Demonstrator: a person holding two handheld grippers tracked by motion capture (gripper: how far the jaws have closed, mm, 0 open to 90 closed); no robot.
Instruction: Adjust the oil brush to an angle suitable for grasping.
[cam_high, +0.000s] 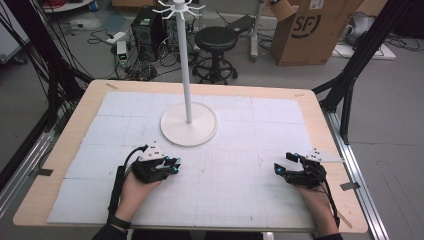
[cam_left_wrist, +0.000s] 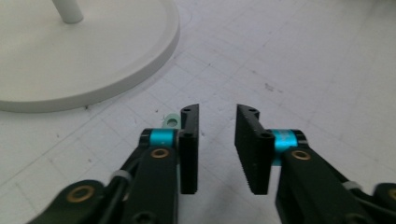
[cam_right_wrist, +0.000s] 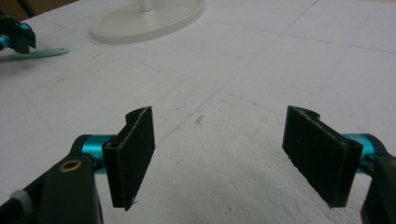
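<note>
A white stand with a round base (cam_high: 172, 129) and a tall pole (cam_high: 184, 60) rises mid-table; small hooks branch from its top. My left gripper (cam_high: 176, 164) rests on the white gridded mat just in front of the base, open with a narrow bare gap (cam_left_wrist: 217, 109). A pale green strip with a hole at its end (cam_left_wrist: 171, 122) lies on the mat beside its left jaw, outside the gap. The right gripper view shows this strip (cam_right_wrist: 39, 53) next to the left gripper (cam_right_wrist: 16, 35). My right gripper (cam_high: 283, 162), held over the mat's right side, is wide open (cam_right_wrist: 219, 112) and holds nothing.
The stand's base (cam_left_wrist: 84, 56) lies close ahead of the left gripper, and farther off in the right gripper view (cam_right_wrist: 144, 18). Bare mat (cam_high: 230, 170) spans between the two hands. Beyond the table stand a black stool (cam_high: 216, 40), a cardboard box (cam_high: 312, 27) and cables.
</note>
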